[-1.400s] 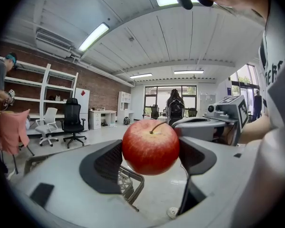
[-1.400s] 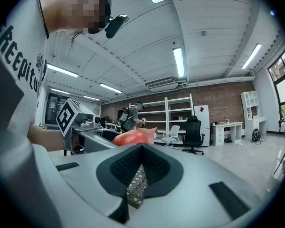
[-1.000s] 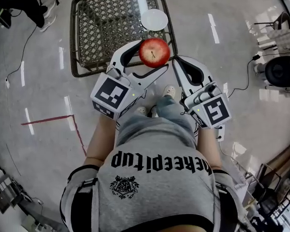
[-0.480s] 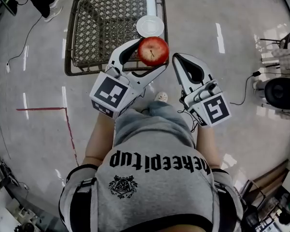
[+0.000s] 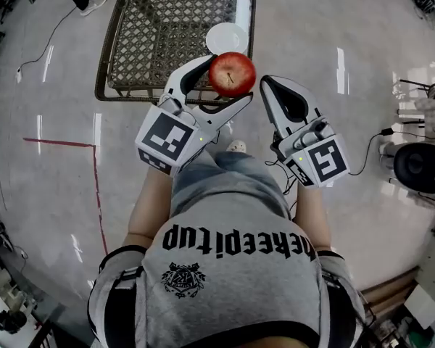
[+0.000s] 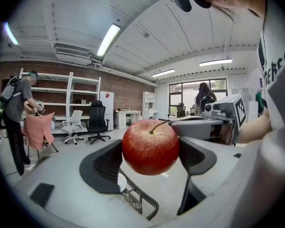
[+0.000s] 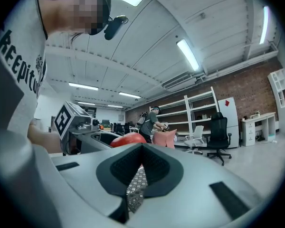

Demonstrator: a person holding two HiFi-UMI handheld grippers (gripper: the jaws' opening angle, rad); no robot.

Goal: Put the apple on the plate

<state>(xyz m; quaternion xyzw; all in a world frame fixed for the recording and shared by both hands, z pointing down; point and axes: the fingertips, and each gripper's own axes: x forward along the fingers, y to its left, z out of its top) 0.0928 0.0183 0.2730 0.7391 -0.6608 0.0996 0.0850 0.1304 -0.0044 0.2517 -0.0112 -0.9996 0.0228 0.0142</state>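
My left gripper [image 5: 227, 85] has its fingers clamped on the apple [image 6: 150, 147], one pad on each side; the apple is round, with no long side, and its stem end points up, leaning a bit toward the right-hand finger; my right gripper [image 7: 142, 148] has its fingers pressed together on nothing, just beside the left one; past the left fingertips and lower down sits the white plate [image 5: 227, 36], in the near right corner of the wire basket [image 5: 130, 49]; open floor [image 5: 58, 122] lies around the basket's edges.
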